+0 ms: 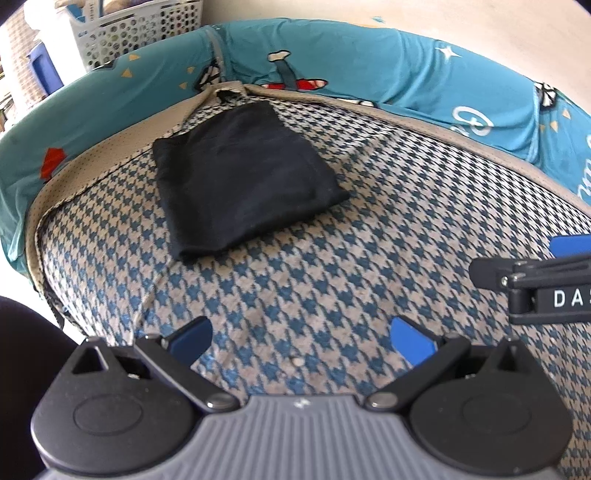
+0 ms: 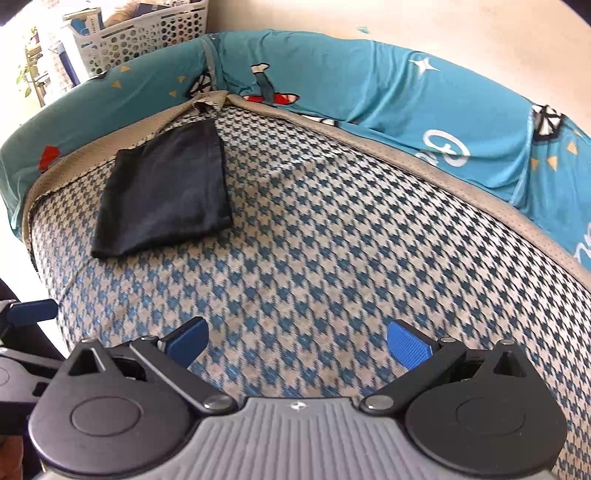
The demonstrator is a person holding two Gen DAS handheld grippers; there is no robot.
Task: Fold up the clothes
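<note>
A black garment (image 1: 240,177) lies folded into a flat rectangle on the houndstooth cushion (image 1: 332,266), toward its far left corner. In the right wrist view the same black garment (image 2: 166,192) sits far left on the houndstooth cushion (image 2: 332,240). My left gripper (image 1: 301,339) hovers open over the cushion's near part, well short of the garment, nothing between its blue pads. My right gripper (image 2: 297,341) is open too, empty, right of the garment. The right gripper's side shows at the right edge of the left wrist view (image 1: 535,277).
A teal printed cover (image 1: 369,70) wraps the seat's back and left arm. A white perforated basket (image 1: 122,29) with items stands behind the left corner, with the wall behind. The cushion's left edge drops off to a pale floor. A beige trim (image 2: 443,177) runs along the cushion's rear.
</note>
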